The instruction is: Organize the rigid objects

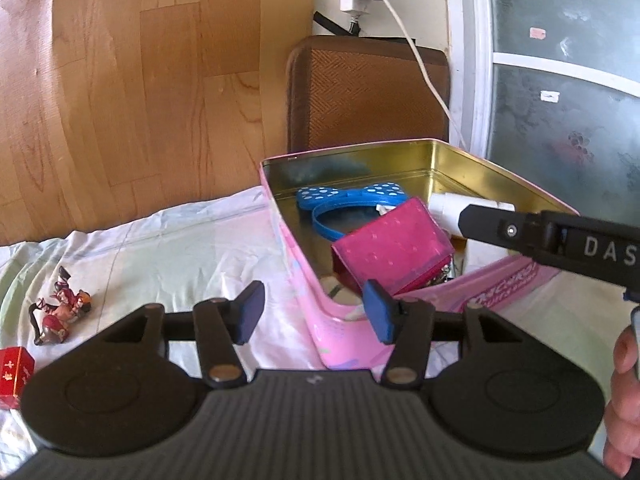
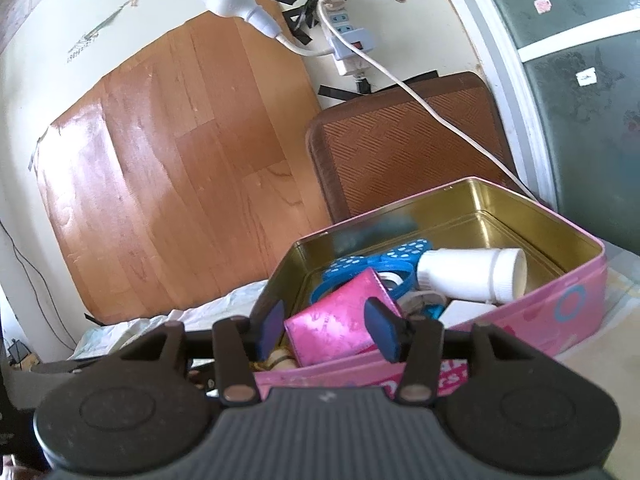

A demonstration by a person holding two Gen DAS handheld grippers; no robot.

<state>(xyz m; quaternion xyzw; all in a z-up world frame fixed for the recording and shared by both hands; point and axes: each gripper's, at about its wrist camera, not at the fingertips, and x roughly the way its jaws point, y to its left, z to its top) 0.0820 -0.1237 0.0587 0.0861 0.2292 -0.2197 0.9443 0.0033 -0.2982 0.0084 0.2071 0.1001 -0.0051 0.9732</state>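
Left wrist view: left gripper hangs released, empty, above the pink tin's corner; right gripper, also released, hovers over the wallet inside.

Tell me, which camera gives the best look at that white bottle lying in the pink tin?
The right wrist view: the white bottle shows whole, lying on its side in the pink tin, cap toward the right. In the left wrist view, the right gripper's black finger covers most of the bottle.
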